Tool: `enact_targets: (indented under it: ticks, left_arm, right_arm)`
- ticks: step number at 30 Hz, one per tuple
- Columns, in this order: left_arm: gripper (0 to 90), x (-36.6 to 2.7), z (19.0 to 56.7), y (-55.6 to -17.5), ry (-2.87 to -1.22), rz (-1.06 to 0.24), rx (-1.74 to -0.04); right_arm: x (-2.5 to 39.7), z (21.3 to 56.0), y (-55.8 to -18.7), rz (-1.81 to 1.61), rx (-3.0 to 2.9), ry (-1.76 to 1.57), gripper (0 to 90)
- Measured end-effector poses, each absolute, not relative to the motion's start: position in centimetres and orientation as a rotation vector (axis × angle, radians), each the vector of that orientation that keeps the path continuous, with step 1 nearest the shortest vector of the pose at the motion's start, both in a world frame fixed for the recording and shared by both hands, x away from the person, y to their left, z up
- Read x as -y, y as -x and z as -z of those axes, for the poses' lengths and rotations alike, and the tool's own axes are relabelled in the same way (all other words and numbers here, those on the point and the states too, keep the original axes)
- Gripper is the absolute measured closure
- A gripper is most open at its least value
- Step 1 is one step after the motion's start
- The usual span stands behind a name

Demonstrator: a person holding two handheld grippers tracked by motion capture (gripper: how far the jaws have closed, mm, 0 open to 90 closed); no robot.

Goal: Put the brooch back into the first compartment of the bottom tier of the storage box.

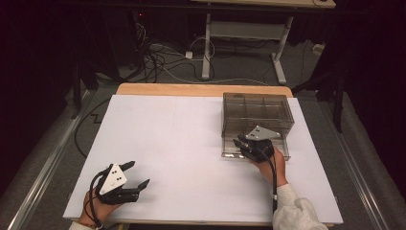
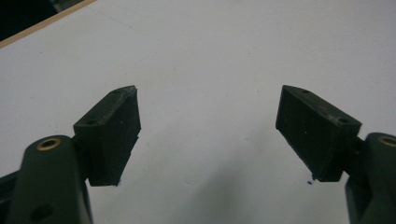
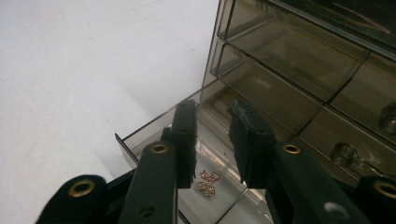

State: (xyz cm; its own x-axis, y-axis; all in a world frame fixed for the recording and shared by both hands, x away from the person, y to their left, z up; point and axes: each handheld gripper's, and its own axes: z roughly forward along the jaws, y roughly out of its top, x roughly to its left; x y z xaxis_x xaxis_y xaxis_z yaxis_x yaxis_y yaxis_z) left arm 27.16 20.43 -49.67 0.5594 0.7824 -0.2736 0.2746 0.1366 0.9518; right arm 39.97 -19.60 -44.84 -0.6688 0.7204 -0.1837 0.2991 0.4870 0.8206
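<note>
Hovering over one pulled-out drawer [image 3: 154, 135] of the single smoky clear-plastic drawer box [image 1: 257, 115] on the white-topped bench [image 1: 182, 143], the right gripper [image 3: 212, 135] had its two jaws slightly parted, holding nothing. One small gold trinket [image 3: 208, 181] lay in that drawer. The left gripper [image 2: 208, 133] rested near the bench's front left, jaws wide apart and empty.
</note>
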Motion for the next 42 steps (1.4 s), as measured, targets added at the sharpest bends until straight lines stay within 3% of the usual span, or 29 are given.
enact_targets:
  ticks: [14,35,42]
  left_arm:
    - [21.3,-20.4,49.7,-27.1,-1.435,-0.465,-0.969]
    - [21.3,-20.4,49.7,-27.1,-1.446,-0.465,-0.962]
    - [21.3,-20.3,49.7,-27.1,-1.448,-0.463,-0.961]
  right_arm:
    - [19.5,44.3,-39.4,-1.105,-2.167,-0.825,63.1]
    - [19.4,43.8,-38.8,-1.141,-2.066,-0.849,25.4]
    - [19.4,43.7,-38.7,-1.171,-2.037,-0.857,18.8]
